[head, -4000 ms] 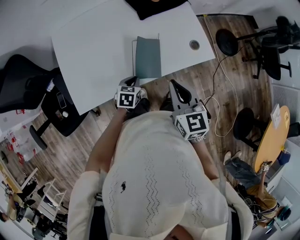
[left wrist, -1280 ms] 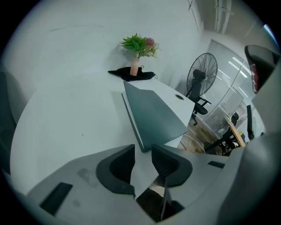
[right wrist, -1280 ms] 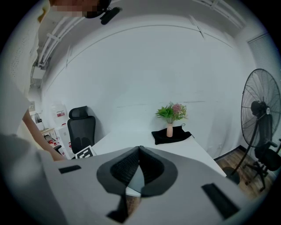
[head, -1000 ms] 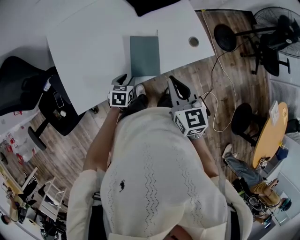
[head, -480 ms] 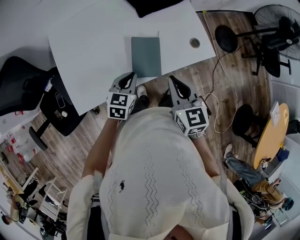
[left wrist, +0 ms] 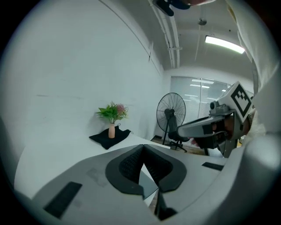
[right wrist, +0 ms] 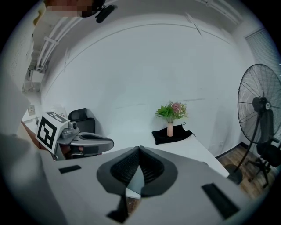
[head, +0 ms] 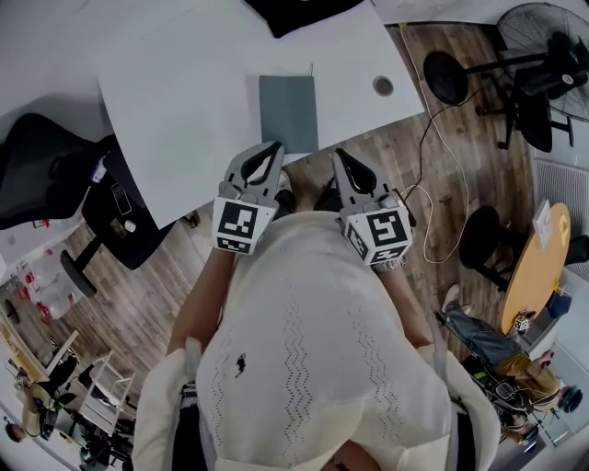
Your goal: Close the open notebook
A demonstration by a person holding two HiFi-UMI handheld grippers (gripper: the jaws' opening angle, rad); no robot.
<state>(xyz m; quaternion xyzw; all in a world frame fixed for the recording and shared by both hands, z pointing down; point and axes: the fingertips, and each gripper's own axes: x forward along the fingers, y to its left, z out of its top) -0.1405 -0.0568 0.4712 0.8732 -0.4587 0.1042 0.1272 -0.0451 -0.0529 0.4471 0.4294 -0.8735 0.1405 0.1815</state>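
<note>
— What was on your feed just then?

— Biggest thing first: the white table [head: 184, 92] filled the far part of the head view, with a black office chair [head: 55, 175] off its left side. The notebook [head: 288, 114] lay flat on the table close to the near edge, grey-green cover up, closed.

— And the tongs?

— I had both on the near side of the notebook, off the table's edge and not touching it. The left gripper [head: 274, 147] pointed at the notebook's near edge, and its own view showed the jaws [left wrist: 142, 147] pressed together on nothing. The right gripper [head: 339, 156] sat just right of it, likewise closed and empty [right wrist: 139, 148].

— Anything smaller?

— A vase of flowers [left wrist: 112, 129] stood on a black cloth [head: 304, 11] at the far end, and there was a round grommet [head: 383, 86] to the notebook's right.
</note>
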